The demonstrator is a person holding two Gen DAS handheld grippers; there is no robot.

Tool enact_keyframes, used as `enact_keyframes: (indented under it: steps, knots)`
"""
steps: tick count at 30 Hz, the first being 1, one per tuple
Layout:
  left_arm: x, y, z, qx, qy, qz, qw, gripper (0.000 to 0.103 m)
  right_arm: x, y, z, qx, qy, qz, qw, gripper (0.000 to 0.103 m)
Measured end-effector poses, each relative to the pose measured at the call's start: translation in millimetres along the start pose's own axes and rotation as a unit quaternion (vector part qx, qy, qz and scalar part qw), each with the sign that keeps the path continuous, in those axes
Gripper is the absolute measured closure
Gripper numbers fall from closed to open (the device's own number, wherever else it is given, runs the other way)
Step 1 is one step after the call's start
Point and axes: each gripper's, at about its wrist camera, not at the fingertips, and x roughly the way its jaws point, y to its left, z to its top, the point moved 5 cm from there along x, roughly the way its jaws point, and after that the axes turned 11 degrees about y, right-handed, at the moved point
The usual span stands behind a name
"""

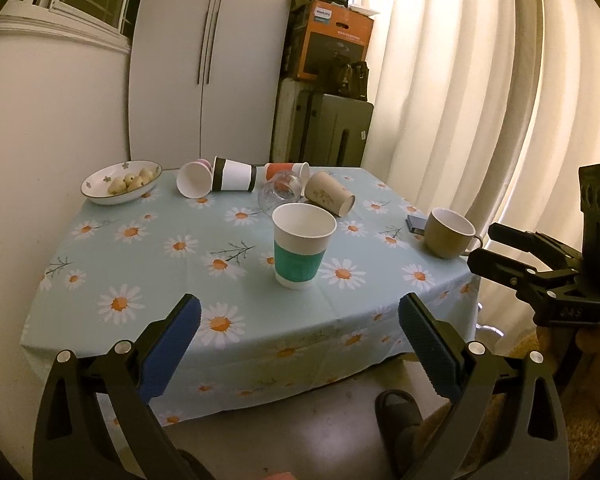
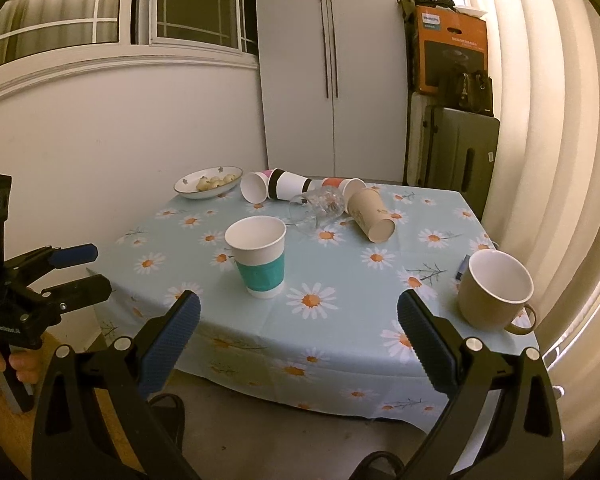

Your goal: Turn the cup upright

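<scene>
Left gripper (image 1: 300,344) and right gripper (image 2: 298,340) both hang off the near edge of the bench (image 1: 100,264), fingers spread wide, nothing held

Nearest on the cloth: teal-banded paper cup (image 1: 303,250), upright, mouth up; tan mug (image 2: 494,292) upright at the right near corner, with a small dark object (image 1: 415,223) just behind it

Farther back, a cluster lying on their sides: beige paper cup (image 1: 329,193), clear glass (image 1: 280,191), black-banded cup (image 1: 234,174), white cup (image 1: 194,184), orange cup (image 1: 286,170). Bowl (image 1: 120,182) of food at far left

Judgement: the remaining task cups are in that cluster, touching or nearly so

Risks:
- reaching over the upright teal cup could knock it down
- gripping one tipped cup may nudge its neighbours; the glass could roll
- paper walls likely crush under a hard squeeze
- the cloth may drag and shift everything
</scene>
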Motion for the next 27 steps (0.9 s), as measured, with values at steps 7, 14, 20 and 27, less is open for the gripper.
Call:
enact_keyframes:
  steps: [7,14,20,27]
  knots:
    - [-0.1,0.2,0.0,-0.002,0.000,0.000,1.0000,0.007,0.7,-1.5,0.3,0.000,0.001,0.000,1.000,0.005]
    - [-0.3,-0.4,-0.5,-0.001,0.000,0.000,1.0000,0.006,0.9,-2.2,-0.8,-0.001,0.003,-0.001,1.000,0.005]
    - [0.0,-0.7,-0.8,-0.002,0.001,-0.001,1.0000,0.007,1.9,-1.9,-0.8,-0.002,0.004,-0.001,1.000,0.005]
    - [0.6,-2.9,-1.9,0.001,0.003,-0.003,1.0000,0.007,2.2,-2.6,-0.8,-0.001,0.003,-0.003,1.000,0.005]
